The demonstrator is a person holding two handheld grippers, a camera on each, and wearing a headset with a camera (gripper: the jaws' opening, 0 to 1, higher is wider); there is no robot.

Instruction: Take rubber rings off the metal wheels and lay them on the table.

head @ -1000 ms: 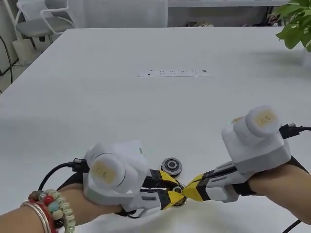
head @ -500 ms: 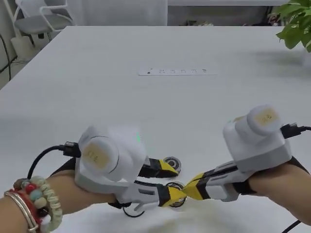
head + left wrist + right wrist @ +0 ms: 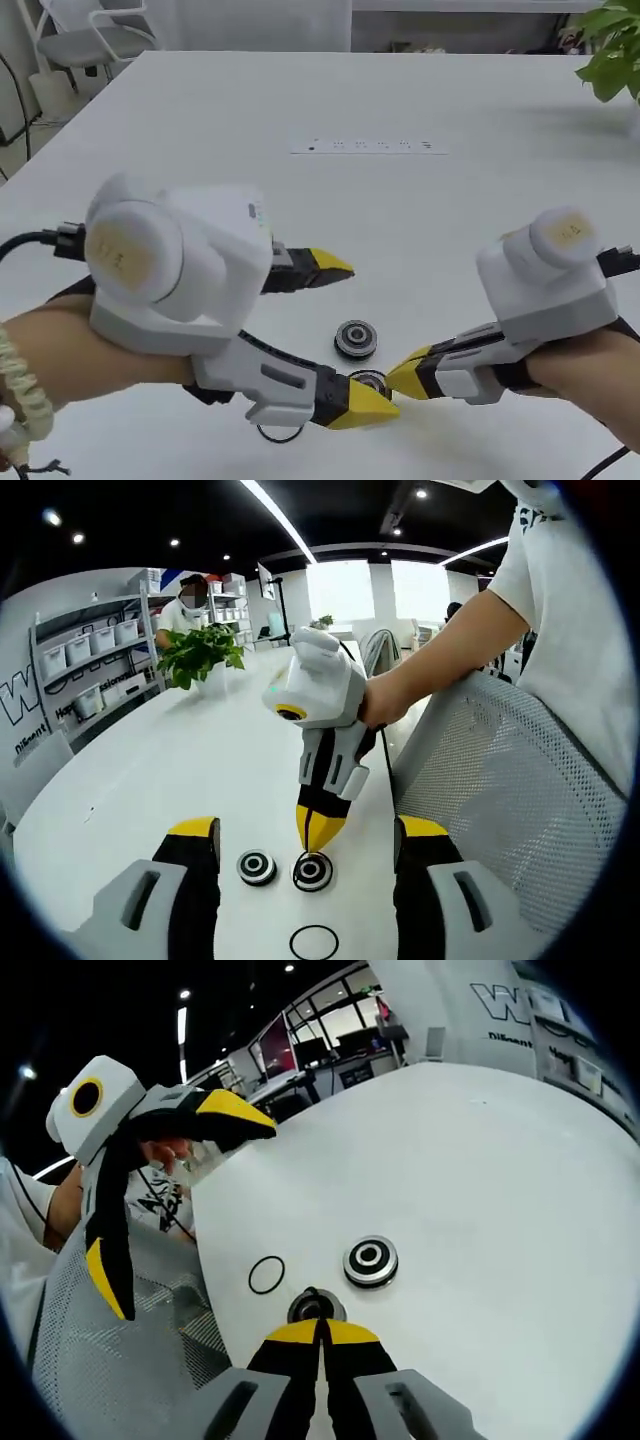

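The big white table (image 3: 470, 230) is under everything. The left gripper (image 3: 347, 333) is close to the camera in the head view. Its two yellow-tipped jaws are spread far apart and hold nothing. The right gripper (image 3: 398, 379) is lower and to the right, with its jaws pressed together. Its tip touches the near metal wheel (image 3: 315, 1308). It may be pinching the dark ring there, but that part is too small to be sure. The other metal wheel (image 3: 355, 338) lies flat just beside it, and no gripper touches it. One thin black rubber ring (image 3: 266, 1274) lies flat on the table by itself, near the wheels.
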